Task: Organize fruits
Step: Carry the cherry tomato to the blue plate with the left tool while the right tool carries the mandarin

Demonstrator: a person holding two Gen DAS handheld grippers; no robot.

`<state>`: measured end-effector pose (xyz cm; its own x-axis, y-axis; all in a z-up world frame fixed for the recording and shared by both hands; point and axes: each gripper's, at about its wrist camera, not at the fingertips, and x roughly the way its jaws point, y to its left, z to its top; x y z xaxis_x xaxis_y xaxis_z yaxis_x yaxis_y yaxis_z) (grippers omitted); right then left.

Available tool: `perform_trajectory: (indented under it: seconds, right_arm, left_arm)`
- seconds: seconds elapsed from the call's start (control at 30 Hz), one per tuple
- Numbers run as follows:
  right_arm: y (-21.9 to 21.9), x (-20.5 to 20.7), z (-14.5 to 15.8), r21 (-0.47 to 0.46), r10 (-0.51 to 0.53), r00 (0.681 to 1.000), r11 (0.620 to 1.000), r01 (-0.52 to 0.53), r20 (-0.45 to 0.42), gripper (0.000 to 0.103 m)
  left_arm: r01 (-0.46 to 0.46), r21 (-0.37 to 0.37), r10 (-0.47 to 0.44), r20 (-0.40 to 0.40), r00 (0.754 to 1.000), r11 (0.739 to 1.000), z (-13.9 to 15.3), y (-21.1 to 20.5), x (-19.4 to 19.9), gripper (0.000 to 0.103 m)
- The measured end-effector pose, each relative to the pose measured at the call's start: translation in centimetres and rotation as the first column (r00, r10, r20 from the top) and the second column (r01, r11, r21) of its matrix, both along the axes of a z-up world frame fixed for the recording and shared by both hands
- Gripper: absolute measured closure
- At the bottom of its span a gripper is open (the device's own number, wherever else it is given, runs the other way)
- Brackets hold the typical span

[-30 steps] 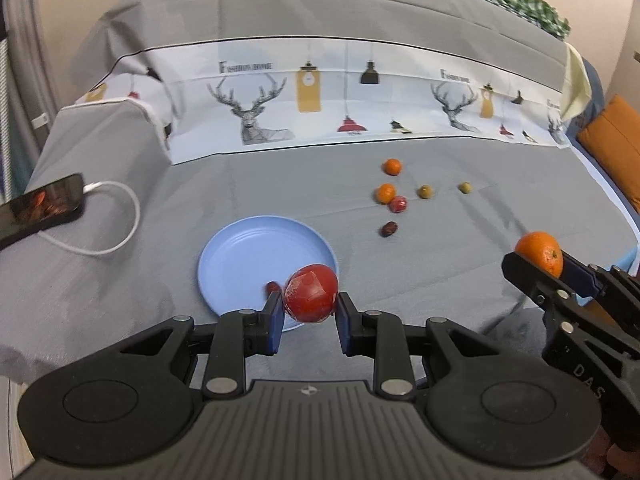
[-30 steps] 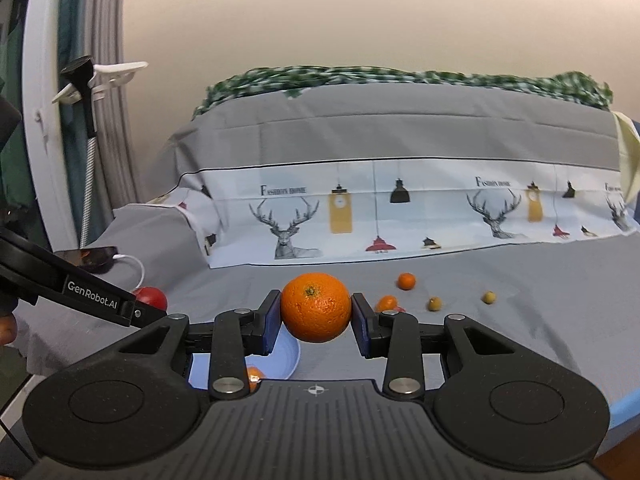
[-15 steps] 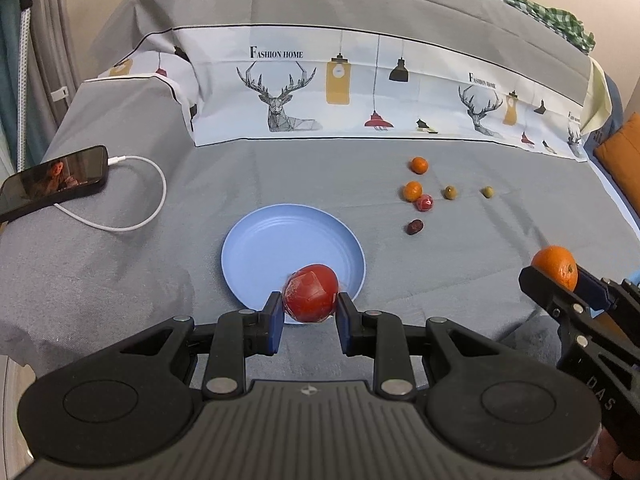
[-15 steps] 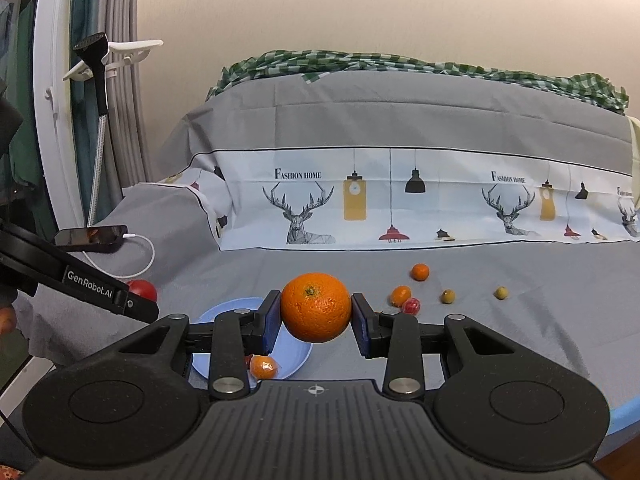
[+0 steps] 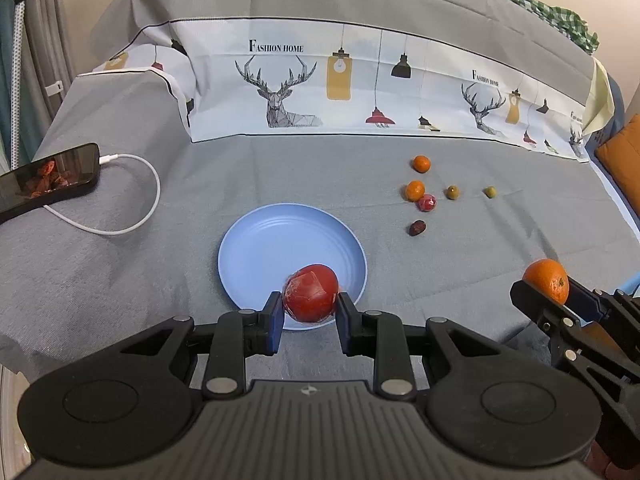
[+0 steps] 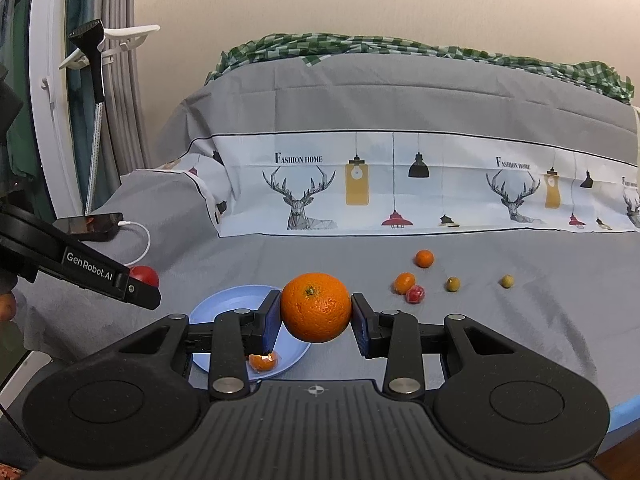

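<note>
Left wrist view: the left gripper (image 5: 309,310) has its fingers clamped on a red tomato (image 5: 310,293) over the near rim of the blue plate (image 5: 280,248). The right gripper (image 6: 316,322) is squeezing an orange (image 6: 316,307) above the bed, just right of that plate.

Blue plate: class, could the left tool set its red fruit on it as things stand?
Probably yes. The left tool holds the red fruit over the blue plate's near rim, and the plate's bare middle looks free.
</note>
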<state>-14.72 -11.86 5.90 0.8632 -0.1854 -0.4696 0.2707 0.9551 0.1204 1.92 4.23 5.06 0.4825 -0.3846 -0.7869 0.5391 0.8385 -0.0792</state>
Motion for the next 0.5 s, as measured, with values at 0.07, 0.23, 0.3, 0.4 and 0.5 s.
perform_trajectory:
  seconds: [0.07,0.23,0.3,0.4,0.5]
  right_arm:
    - [-0.1,0.3,-0.2,-0.002,0.001,1.000,1.000,-0.001,-0.002,0.064]
    - [-0.3,1.2,-1.0,0.010,0.008,1.000,1.000,-0.007,-0.027,0.064]
    - [-0.3,1.8,-1.4,0.013,0.014,0.999,1.000,-0.013,-0.036,0.064]
    - [-0.4,2.9,-2.1,0.017,0.033,0.998,0.999,-0.032,-0.045,0.064]
    - [-0.2,4.5,-3.0,0.021,0.061,0.996,0.998,-0.060,-0.068,0.064]
  left_arm:
    - [-0.002,0.002,0.002,0.001,1.000,1.000,-0.1,-0.1,0.3,0.073]
    - [-0.019,-0.009,0.019,-0.004,1.000,1.000,-0.4,-0.3,1.3,0.072]
    - [-0.032,-0.009,0.032,-0.002,0.999,0.999,-0.6,-0.4,1.8,0.072]
    - [-0.053,-0.001,0.053,-0.010,0.999,0.999,-1.3,-0.7,2.8,0.072]
    - [-0.059,0.005,0.059,-0.032,0.998,0.998,-2.7,-1.1,4.1,0.072]
